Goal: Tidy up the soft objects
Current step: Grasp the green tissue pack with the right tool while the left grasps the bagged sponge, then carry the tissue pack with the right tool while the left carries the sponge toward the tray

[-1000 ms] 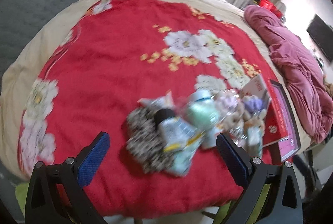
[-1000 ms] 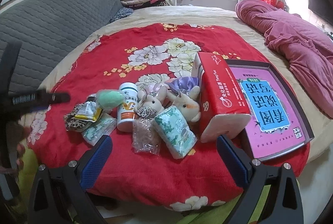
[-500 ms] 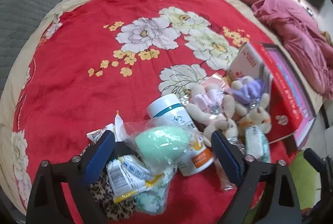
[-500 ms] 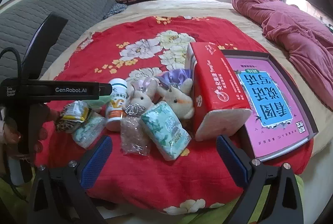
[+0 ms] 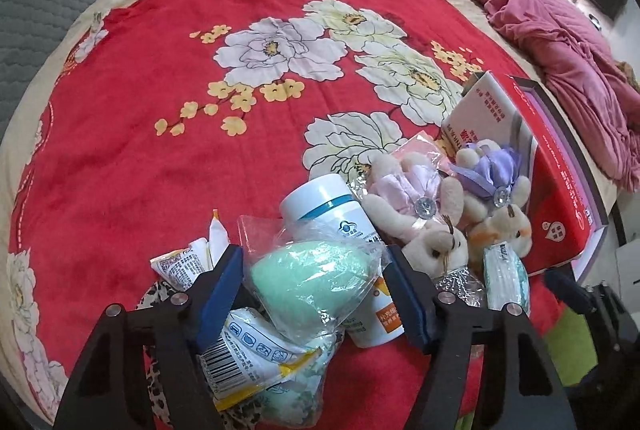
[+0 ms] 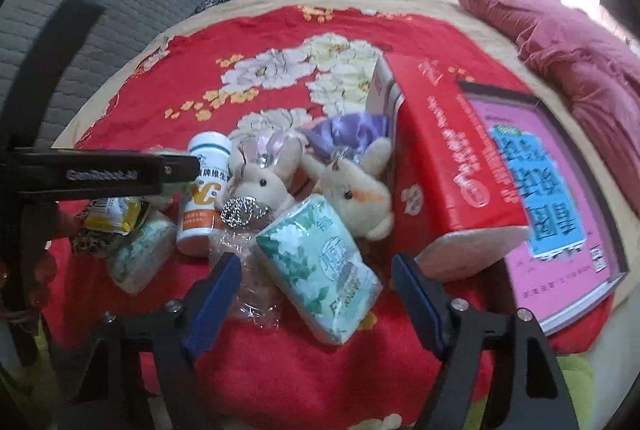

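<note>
Mint sponge in clear bag (image 5: 310,284) sits between the left gripper (image 5: 316,294) jaws, which stand apart on either side of it; contact with the pads unclear. Under it: yellow-edged wipes packet (image 5: 248,354) and a leopard-print cloth (image 5: 154,382). Just past the right jaw, white vitamin bottle (image 5: 332,214) lies tilted, partly behind the bag. Beyond that, pink-bow plush rabbit (image 5: 416,218) and purple-bow plush (image 5: 494,198) press together against a red tissue box (image 5: 560,198). Everything on the red floral bed cover (image 5: 160,130). Right gripper (image 6: 316,294) jaws apart, holding nothing, with the green tissue pack (image 6: 320,266) between them and a crinkled clear bag (image 6: 248,282) by the left jaw. Pink-lidded box (image 6: 544,190) off to the right.
</note>
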The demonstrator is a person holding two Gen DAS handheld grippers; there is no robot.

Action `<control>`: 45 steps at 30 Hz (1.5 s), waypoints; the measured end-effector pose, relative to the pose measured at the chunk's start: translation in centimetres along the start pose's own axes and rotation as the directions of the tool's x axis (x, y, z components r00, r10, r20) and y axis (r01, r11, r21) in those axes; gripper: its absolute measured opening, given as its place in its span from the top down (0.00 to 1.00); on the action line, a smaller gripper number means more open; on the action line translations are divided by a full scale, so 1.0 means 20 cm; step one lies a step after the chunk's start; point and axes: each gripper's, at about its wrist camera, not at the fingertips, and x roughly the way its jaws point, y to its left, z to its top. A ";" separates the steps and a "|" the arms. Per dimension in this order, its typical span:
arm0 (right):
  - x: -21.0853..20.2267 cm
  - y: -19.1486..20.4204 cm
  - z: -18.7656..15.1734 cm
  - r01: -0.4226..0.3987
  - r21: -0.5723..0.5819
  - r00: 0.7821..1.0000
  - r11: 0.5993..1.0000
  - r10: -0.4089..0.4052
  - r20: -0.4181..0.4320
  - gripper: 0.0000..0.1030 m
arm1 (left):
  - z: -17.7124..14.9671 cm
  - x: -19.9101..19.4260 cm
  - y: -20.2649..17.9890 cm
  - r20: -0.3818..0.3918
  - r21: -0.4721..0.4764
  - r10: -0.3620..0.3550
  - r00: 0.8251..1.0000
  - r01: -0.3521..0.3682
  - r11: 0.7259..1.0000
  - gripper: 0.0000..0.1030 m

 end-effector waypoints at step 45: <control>-0.57 -0.32 0.10 -0.112 0.107 0.951 0.988 0.076 0.299 0.63 | -0.03 -0.58 -0.30 0.193 0.079 -0.165 0.967 0.152 0.985 0.44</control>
